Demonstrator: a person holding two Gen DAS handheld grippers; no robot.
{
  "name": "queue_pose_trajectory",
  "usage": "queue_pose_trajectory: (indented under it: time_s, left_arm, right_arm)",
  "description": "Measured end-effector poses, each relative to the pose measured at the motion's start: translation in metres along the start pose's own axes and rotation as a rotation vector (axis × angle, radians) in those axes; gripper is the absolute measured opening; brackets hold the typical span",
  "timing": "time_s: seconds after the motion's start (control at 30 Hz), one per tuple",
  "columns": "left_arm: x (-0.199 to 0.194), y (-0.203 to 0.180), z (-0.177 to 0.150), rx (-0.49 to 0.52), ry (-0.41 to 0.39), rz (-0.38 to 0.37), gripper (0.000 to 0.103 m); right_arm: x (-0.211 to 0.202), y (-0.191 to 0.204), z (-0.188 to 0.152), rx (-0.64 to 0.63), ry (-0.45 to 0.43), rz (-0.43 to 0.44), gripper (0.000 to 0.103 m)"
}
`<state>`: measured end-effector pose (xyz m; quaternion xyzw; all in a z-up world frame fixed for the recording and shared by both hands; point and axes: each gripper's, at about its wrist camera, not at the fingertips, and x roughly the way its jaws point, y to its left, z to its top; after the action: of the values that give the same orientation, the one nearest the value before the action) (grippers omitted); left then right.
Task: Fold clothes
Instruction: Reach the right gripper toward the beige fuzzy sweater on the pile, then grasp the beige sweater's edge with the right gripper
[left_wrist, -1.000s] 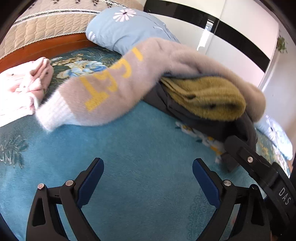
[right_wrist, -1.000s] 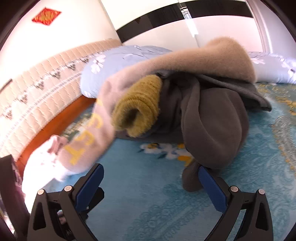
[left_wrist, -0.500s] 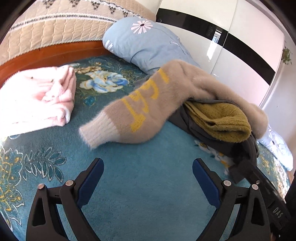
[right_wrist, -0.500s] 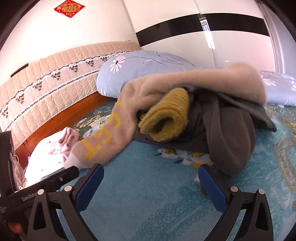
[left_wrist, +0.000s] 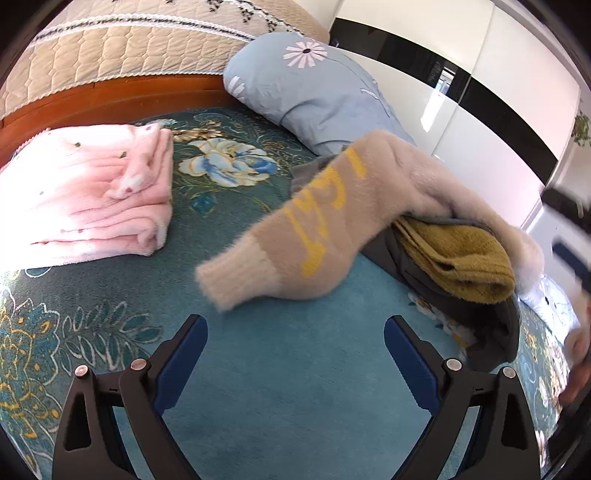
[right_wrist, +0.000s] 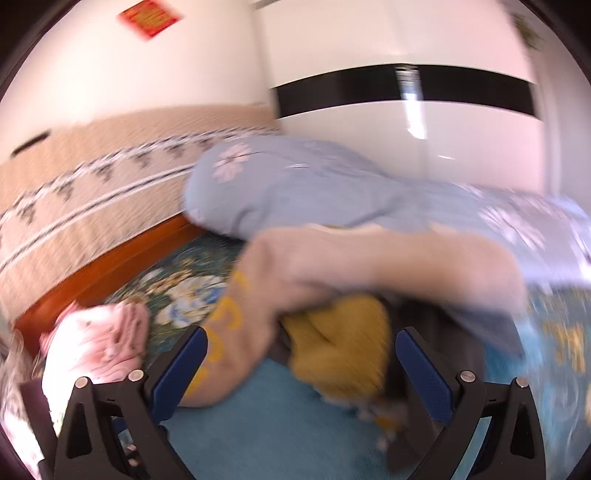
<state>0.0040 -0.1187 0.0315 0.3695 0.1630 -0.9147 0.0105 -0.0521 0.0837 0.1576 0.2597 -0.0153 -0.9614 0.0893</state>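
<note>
A heap of clothes lies on the teal bedspread (left_wrist: 295, 387). On top is a fluffy beige sweater (left_wrist: 332, 221) with yellow letters, its sleeve stretched toward me. Under it sit a mustard knit (left_wrist: 461, 258) and a dark grey garment (left_wrist: 491, 325). A folded pink garment (left_wrist: 85, 199) rests at the left near the headboard. My left gripper (left_wrist: 295, 354) is open, empty, just short of the sleeve cuff. My right gripper (right_wrist: 301, 365) is open, close above the heap, with the beige sweater (right_wrist: 369, 266) and mustard knit (right_wrist: 343, 347) between its fingers' lines; this view is blurred.
A light blue pillow (left_wrist: 314, 92) with daisies lies behind the heap. The quilted beige headboard (left_wrist: 129, 48) with a wooden rail runs along the back. White wardrobe doors (left_wrist: 480, 110) with a black stripe stand beyond. A person's hand (left_wrist: 576, 354) shows at the right edge.
Both grippers have shifted; the left view has swung left, bringing the folded pink garment fully into sight. The right gripper has moved fast toward the heap, blurring its view. Both stay open.
</note>
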Motion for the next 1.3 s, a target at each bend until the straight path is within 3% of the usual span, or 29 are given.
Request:
queue_pose_trajectory:
  time_s: [0.1, 0.37, 0.47, 0.53, 0.67, 0.87, 0.93, 1.17, 1.27, 1.3]
  left_arm:
    - [-0.002, 0.013, 0.005, -0.04, 0.006, -0.027, 0.097]
    - [-0.006, 0.041, 0.013, -0.135, 0.006, -0.103, 0.097]
    - [0.002, 0.048, 0.012, -0.164, 0.039, -0.129, 0.097]
    - [0.005, 0.051, 0.014, -0.167, 0.041, -0.116, 0.097]
    - [0.005, 0.057, 0.017, -0.191, 0.034, -0.114, 0.097]
    - [0.008, 0.061, 0.016, -0.203, 0.042, -0.119, 0.097]
    - [0.008, 0.062, 0.016, -0.206, 0.047, -0.122, 0.097]
    - [0.005, 0.07, 0.016, -0.232, 0.045, -0.141, 0.097]
    - [0.002, 0.075, 0.017, -0.254, 0.036, -0.154, 0.097]
    - [0.001, 0.077, 0.017, -0.262, 0.033, -0.16, 0.097]
  right_arm:
    - [0.033, 0.029, 0.031, -0.077, 0.086, -0.023, 0.103]
    - [0.153, 0.101, 0.074, -0.25, 0.245, -0.185, 0.102]
    - [0.189, 0.114, 0.083, -0.281, 0.262, -0.255, 0.096]
    - [0.21, 0.12, 0.088, -0.29, 0.277, -0.302, 0.083]
    - [0.245, 0.122, 0.094, -0.262, 0.282, -0.381, 0.083]
    - [0.28, 0.128, 0.085, -0.33, 0.29, -0.545, 0.079]
    - [0.282, 0.121, 0.081, -0.361, 0.312, -0.626, 0.059]
    - [0.232, 0.071, 0.081, -0.35, 0.344, -0.687, 0.036]
    - [0.195, 0.041, 0.082, -0.296, 0.347, -0.683, 0.016]
    - [0.181, 0.028, 0.082, -0.267, 0.349, -0.679, 0.001]
